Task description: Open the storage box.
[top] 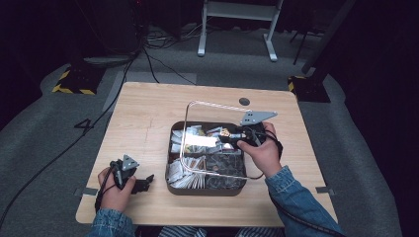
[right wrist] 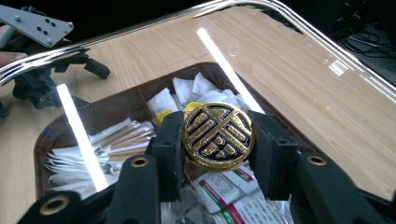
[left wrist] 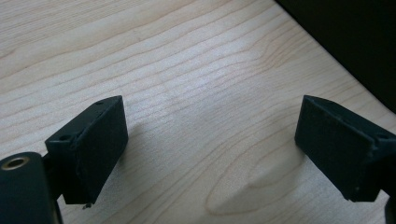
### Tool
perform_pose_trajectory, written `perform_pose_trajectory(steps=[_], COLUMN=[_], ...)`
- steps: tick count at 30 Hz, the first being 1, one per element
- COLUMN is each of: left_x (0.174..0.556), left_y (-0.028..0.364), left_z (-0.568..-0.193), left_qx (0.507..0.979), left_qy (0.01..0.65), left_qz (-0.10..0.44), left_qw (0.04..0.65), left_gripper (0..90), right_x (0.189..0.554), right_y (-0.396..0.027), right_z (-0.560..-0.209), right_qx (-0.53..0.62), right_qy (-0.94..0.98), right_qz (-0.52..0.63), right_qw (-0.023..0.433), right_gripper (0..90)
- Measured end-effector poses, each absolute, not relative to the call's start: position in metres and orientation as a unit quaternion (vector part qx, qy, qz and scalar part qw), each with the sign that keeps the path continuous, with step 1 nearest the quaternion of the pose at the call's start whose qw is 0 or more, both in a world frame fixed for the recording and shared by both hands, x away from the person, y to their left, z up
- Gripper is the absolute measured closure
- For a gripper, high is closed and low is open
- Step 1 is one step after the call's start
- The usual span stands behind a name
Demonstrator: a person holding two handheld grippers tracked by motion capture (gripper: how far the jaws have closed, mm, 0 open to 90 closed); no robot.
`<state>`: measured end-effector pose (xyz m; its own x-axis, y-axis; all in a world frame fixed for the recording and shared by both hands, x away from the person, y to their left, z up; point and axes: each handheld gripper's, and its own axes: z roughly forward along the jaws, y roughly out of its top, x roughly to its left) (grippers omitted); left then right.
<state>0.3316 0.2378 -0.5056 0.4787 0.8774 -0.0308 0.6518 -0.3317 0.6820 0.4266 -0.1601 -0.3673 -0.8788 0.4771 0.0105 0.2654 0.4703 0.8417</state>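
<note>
So the table [top: 148, 113] is plain light wood, and sitting mid-table is a dark tray [top: 207, 190] split into compartments stuffed with paper packets [right wrist: 116, 140] and sachets. Over it is a clear lid [top: 190, 111], tilted up off the tray with its far edge high. It's glossy see-through plastic with rounded corners, catching long streaks of light. My guess: light and fairly stiff but a bit flexy, slick on the flat, probably scratches easily, so the knob is really the one sane place to grab it.

That knob [right wrist: 217, 136] is a round gold disc with a dark pattern. The right gripper [right wrist: 215, 140] has it clamped, one pad on each side of its rim.

The left gripper [top: 129, 175] sits near the table's front-left corner, well away from the tray. Its jaws are parted with nothing between them, just bare wood in its own view.
</note>
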Motion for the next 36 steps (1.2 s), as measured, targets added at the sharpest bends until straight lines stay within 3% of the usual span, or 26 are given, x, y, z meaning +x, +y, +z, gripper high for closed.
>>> perform_pose_trajectory(steps=[16, 36], left_x=[0.332, 0.332], left_y=[0.238, 0.238], left_z=[-0.505, -0.505], left_qx=[0.799, 0.799], left_qy=[0.478, 0.478], left_qz=[0.174, 0.174], left_qw=[0.321, 0.321], left_gripper=[9.6, 9.6], right_x=[0.439, 0.468], right_y=[-0.206, -0.298], right_z=[-0.363, -0.376], right_qx=[0.239, 0.309], right_qy=[0.856, 0.848], right_qz=[0.442, 0.401], right_qw=[0.124, 0.158], right_gripper=[58.6, 58.6])
